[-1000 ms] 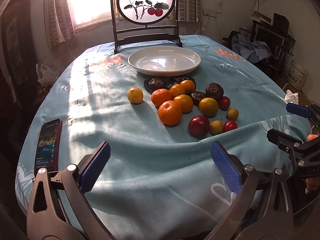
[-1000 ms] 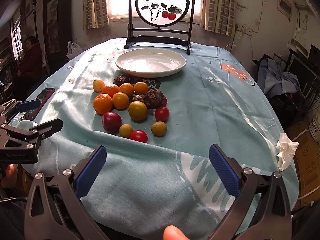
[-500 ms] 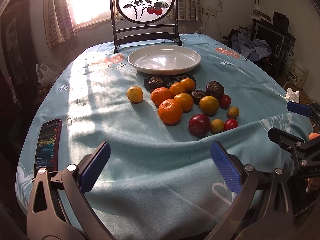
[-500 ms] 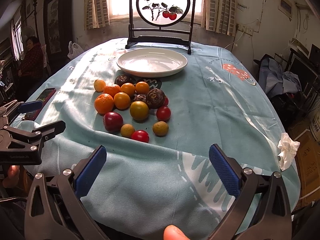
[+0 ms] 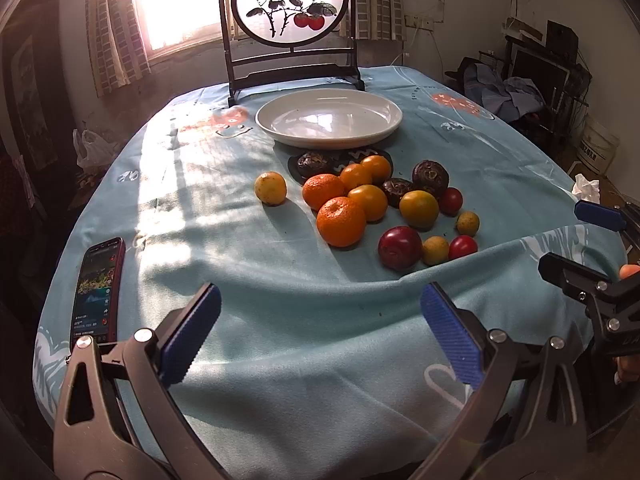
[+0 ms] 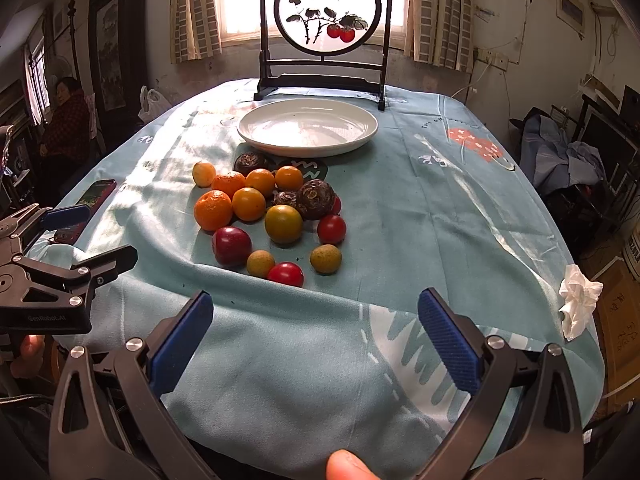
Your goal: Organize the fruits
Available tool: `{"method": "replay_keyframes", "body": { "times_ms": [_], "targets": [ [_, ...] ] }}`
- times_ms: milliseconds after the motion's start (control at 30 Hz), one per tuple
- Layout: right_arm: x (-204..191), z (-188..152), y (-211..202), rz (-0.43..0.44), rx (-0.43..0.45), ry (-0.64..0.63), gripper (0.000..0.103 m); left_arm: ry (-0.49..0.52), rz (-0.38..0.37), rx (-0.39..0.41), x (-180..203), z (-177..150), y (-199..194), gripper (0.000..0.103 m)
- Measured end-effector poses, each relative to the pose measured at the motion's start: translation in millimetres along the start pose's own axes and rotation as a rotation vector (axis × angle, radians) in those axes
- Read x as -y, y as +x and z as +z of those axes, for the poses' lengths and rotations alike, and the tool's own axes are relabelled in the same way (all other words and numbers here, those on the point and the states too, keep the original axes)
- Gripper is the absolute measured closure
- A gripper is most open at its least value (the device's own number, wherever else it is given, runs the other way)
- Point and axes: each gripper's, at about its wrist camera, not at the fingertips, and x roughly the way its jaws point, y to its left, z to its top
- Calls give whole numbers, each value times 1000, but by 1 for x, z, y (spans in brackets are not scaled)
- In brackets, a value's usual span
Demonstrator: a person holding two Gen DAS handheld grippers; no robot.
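Observation:
A cluster of fruit lies mid-table: a large orange (image 5: 341,221) (image 6: 213,210), a dark red plum (image 5: 400,247) (image 6: 231,245), red tomatoes (image 6: 285,274), brown wrinkled fruits (image 6: 315,199) and a lone yellow fruit (image 5: 271,188). An empty white plate (image 5: 329,118) (image 6: 307,126) stands behind them. My left gripper (image 5: 320,330) is open and empty over the table's near edge. My right gripper (image 6: 316,334) is open and empty, also near the front edge. Each gripper shows at the side of the other's view.
A phone (image 5: 97,288) lies at the front left of the blue tablecloth (image 5: 280,320). A round painted screen on a dark stand (image 6: 323,32) rises behind the plate. A crumpled tissue (image 6: 578,304) sits at the right edge. A person (image 6: 66,124) sits at far left.
Both views have shifted very slightly; the fruit sits marginally nearer in the right wrist view. Both grippers stay open and empty.

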Motion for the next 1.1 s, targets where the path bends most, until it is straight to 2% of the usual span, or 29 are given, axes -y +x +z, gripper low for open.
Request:
{"method": "replay_keyframes", "body": {
  "times_ms": [867,1100],
  "targets": [
    [1,0,-3,10,4,5,1,4,-1,-8,1,-4,3,2],
    [-2,-1,3,37,-14,16,2,1,-5,-24,-4,-6,11,2]
  ]
}}
